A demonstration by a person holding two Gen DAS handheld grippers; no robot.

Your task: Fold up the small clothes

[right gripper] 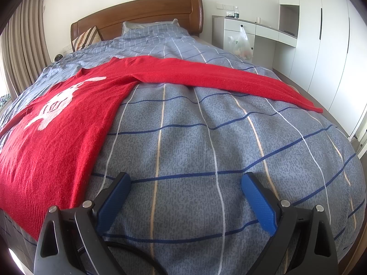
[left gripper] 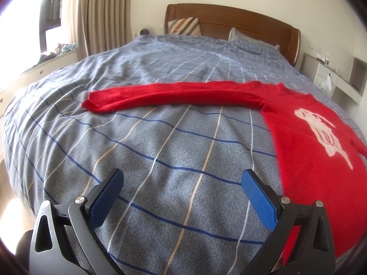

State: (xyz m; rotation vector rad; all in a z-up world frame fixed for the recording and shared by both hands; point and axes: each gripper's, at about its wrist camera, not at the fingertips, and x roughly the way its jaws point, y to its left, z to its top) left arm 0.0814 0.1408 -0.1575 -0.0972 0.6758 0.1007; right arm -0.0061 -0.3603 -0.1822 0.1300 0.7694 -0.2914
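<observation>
Red sweater (left gripper: 305, 151) spread flat on bed (left gripper: 160, 151), sleeves extended. Left tool (left gripper: 182, 193) and right tool (right gripper: 185, 194) held wide apart, empty. Knit judged soft, limp; best pinched at cuffs.

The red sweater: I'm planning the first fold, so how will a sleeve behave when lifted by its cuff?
The red sweater looks like soft fuzzy knit, so it will probably droop. The long sleeve will likely trail and drag. The quilt looks textured, so sliding may snag.
</observation>
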